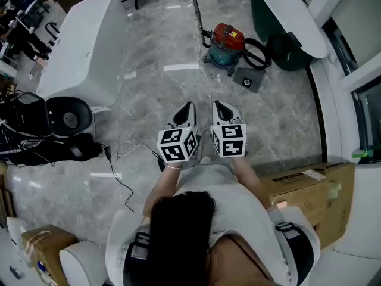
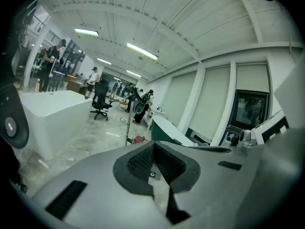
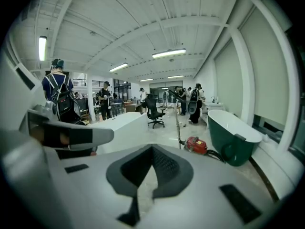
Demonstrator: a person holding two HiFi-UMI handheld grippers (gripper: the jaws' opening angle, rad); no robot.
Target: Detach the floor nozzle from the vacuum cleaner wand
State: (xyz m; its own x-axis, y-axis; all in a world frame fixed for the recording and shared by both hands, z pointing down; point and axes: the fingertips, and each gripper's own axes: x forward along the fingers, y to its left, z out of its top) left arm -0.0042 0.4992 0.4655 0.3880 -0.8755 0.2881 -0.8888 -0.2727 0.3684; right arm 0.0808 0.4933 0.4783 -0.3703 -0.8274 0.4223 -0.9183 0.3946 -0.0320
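Note:
The red and teal vacuum cleaner [image 1: 225, 44] stands on the grey marble floor well ahead of me, its black hose [image 1: 257, 53] coiled at its right. Its thin metal wand [image 1: 196, 8] rises upright just left of it; the wand's lower end is too small to make out. The wand [image 3: 180, 127] and red body [image 3: 196, 145] also show in the right gripper view. My left gripper [image 1: 187, 108] and right gripper [image 1: 219, 106] hang side by side in front of my chest, both shut and empty, far short of the vacuum. Shut jaws fill the left gripper view [image 2: 154, 149] and the right gripper view [image 3: 152, 150].
A dark flat square piece [image 1: 247, 79] lies on the floor in front of the vacuum. A long white counter [image 1: 83, 46] runs along the left, a green bathtub [image 1: 286, 8] at far right. A cardboard box [image 1: 309, 189] stands at my right, a black cable [image 1: 119, 180] trails at my left. People stand far back.

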